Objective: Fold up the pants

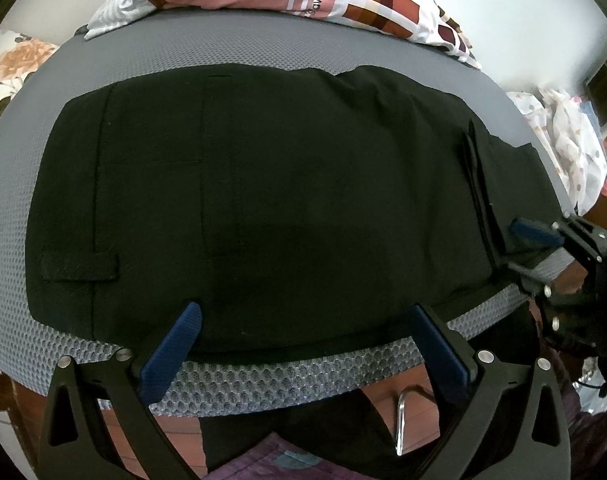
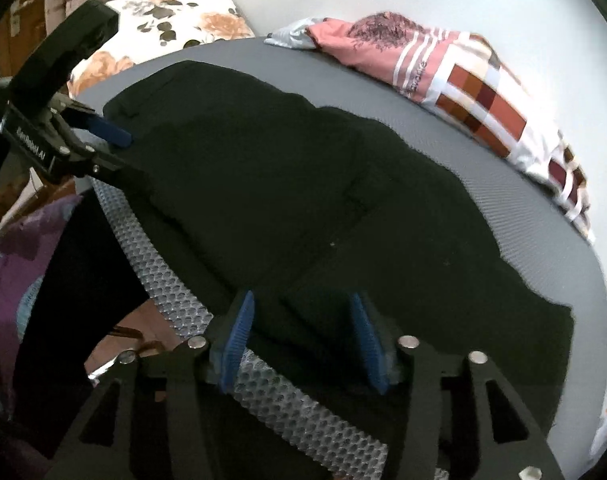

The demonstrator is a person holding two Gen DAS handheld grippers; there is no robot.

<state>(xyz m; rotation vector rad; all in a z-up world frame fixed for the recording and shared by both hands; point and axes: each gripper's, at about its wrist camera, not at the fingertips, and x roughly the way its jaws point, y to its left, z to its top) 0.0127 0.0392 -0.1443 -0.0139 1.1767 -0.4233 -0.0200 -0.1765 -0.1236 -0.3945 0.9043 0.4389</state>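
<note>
soft, even indoor light, black pants (image 1: 263,200) swallowing detail, strong fisheye bending and dark vignette at edges, slight blur.

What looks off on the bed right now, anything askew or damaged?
Nothing damaged. The black pants lie mostly flat on the grey mattress, but their far edge is wavy and one end hangs over the near side. Both the left gripper and right gripper are open.

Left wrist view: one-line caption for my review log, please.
Open left gripper at the near edge of black pants spread on a grey mesh mattress, right gripper at their right side.
</note>
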